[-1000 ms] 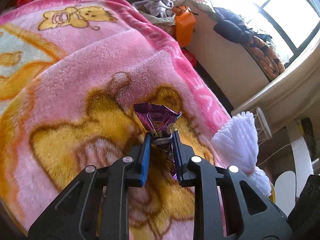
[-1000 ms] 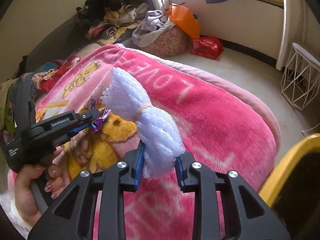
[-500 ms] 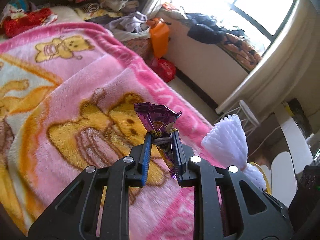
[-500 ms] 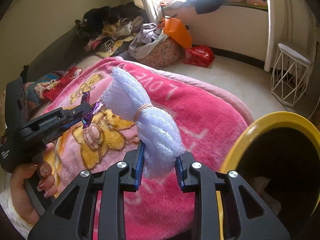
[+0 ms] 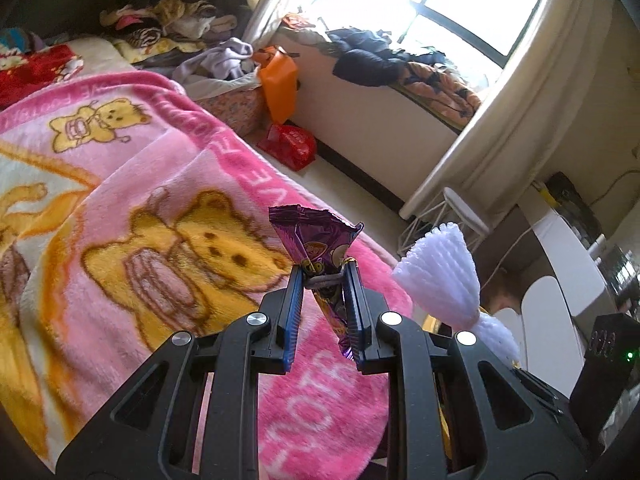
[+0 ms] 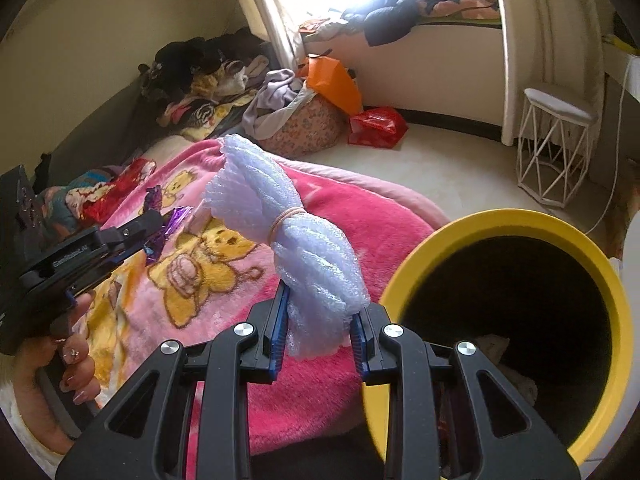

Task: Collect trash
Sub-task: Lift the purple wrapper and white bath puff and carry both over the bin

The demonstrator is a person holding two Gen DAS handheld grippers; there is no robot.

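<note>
fleecy pink bear-print blanket [image 5: 168, 184] fills both views; only the right view shows the round yellow bin [image 6: 516, 220]. left gripper [image 5: 323, 276] pinches a crinkled purple foil wrapper [image 5: 316, 236]; right gripper [image 6: 320, 300] clamps a banded white foam-net bundle [image 6: 280, 216].

bed [image 5: 100, 52]: in front of me, left | on it: pink bear-print blanket [image 5: 168, 208], clothes pile [image 5: 168, 20] at far end | floor [image 6: 460, 164]: right, carries yellow bin [image 6: 420, 264] near, red bag [image 6: 376, 126] and white wire stool [image 6: 556, 148] far
</note>
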